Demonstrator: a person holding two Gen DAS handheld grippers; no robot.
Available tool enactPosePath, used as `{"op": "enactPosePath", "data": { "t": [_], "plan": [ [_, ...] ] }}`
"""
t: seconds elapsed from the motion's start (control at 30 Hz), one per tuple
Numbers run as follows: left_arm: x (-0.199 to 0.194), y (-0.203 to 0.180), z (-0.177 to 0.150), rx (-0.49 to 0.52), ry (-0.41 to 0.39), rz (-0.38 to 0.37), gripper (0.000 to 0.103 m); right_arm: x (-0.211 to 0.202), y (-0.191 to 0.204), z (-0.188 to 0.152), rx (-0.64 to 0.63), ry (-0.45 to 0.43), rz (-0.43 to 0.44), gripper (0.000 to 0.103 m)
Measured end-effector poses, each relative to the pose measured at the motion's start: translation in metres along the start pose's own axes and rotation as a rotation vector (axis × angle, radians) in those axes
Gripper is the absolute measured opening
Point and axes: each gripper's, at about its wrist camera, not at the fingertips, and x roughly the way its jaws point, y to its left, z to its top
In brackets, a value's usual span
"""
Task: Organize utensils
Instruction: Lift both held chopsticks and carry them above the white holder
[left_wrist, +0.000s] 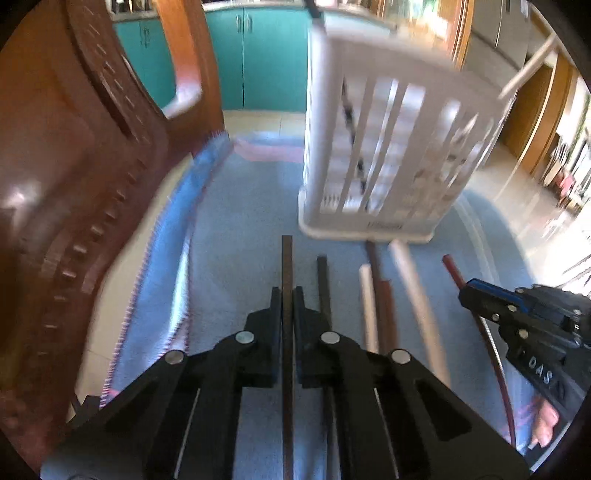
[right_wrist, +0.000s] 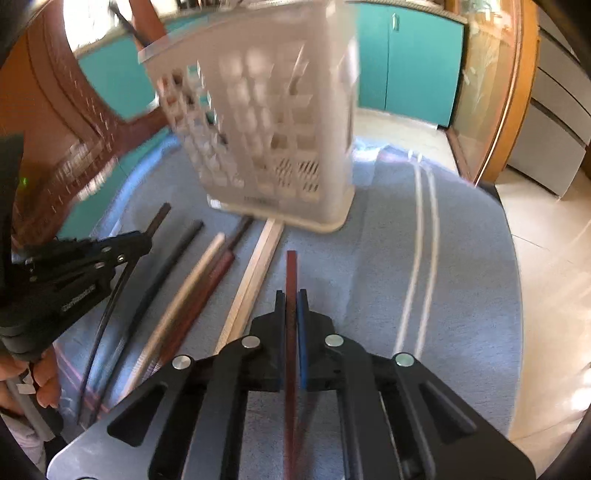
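Observation:
A white slotted utensil basket (left_wrist: 388, 147) stands on a blue cloth (left_wrist: 240, 221); it also shows in the right wrist view (right_wrist: 273, 140). My left gripper (left_wrist: 287, 295) is shut on a dark brown chopstick (left_wrist: 287, 258), seen from the right view (right_wrist: 146, 236) at the left. My right gripper (right_wrist: 291, 299) is shut on a red chopstick (right_wrist: 291, 269); it appears at the right of the left wrist view (left_wrist: 465, 291). Several loose chopsticks lie between them: a black one (left_wrist: 323, 284), white ones (left_wrist: 367, 302) and a brown-red one (right_wrist: 207, 295).
A brown plastic chair (left_wrist: 74, 166) stands close at the left. Teal cabinets (left_wrist: 258, 55) are behind. The cloth's fringed edge (left_wrist: 162, 258) runs along the left. A hand (right_wrist: 40, 380) holds the left gripper. A wood-framed door (right_wrist: 491, 92) stands at the right.

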Motion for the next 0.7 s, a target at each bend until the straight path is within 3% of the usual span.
{"op": "enactPosePath", "data": {
  "t": [0.4,0.57,0.7],
  "plan": [
    [-0.17,0.005,0.045,-0.024,-0.423,-0.187,0.007,-0.136,-0.015,0.032,0.053,-0.305,0.247,0.006],
    [-0.211,0.01,0.078,-0.064,-0.603,-0.209,0.007,-0.194,-0.014,0.076,0.08,-0.54,0.309,0.007],
    [-0.221,0.023,0.102,-0.184,-0.732,-0.216,0.007,-0.22,-0.011,0.098,0.091,-0.769,0.256,0.007]
  ]
}}
